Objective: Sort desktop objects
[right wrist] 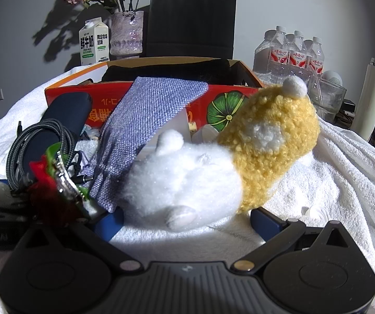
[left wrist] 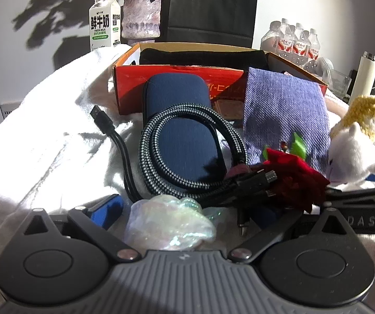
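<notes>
Both tools spread wide, nothing held. My right gripper (right wrist: 186, 222) sits low on the white towel-covered table (right wrist: 331, 183) with its blue pads either side of the near end of the white and yellow plush toy with a white pompom (right wrist: 213, 164), which lies on its side just near the red and orange cardboard box (right wrist: 229, 99). I read the toy as light, soft and squashy; it will give under the pads, so I would close across the white body rather than the ears or pompom.

My left gripper (left wrist: 187, 209) frames a crumpled iridescent plastic wrapper (left wrist: 169, 222) on the near edge of the pile. Very light, slippery, crushes easily.

Beyond it: coiled grey braided cable (left wrist: 187, 151) on a navy fabric zip case (left wrist: 182, 120). The cable is floppy and may uncoil; grasp across the bundled loops. The lilac woven pouch (left wrist: 284, 115) leans on the box, limp. A red fabric flower (left wrist: 294, 178) lies near the right.
</notes>
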`<state>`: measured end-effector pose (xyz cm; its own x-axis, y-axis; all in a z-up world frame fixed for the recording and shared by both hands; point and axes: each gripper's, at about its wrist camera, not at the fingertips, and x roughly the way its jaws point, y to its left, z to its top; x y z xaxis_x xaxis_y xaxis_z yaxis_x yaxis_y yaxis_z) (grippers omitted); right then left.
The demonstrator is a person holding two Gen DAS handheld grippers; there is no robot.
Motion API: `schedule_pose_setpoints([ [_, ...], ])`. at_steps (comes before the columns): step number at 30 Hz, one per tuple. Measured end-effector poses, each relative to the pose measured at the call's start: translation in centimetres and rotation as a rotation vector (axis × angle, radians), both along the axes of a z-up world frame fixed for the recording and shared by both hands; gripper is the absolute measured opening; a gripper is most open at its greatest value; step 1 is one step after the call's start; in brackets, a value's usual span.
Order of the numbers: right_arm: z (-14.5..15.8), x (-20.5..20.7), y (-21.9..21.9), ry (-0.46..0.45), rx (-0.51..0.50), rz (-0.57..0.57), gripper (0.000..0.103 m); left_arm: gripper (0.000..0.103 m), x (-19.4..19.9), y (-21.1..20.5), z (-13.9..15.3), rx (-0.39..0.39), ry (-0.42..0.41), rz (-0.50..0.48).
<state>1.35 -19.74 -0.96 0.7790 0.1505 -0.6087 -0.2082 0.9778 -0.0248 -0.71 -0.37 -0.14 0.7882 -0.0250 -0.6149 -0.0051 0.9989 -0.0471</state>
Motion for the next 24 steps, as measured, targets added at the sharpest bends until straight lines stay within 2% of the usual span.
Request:
schedule_pose_setpoints([
  [24,-0.07,-0.09,0.28,0.0,-0.009,0.001,0.103,0.103,-0.21,-0.15,0.11,0.01,0.001,0.011],
])
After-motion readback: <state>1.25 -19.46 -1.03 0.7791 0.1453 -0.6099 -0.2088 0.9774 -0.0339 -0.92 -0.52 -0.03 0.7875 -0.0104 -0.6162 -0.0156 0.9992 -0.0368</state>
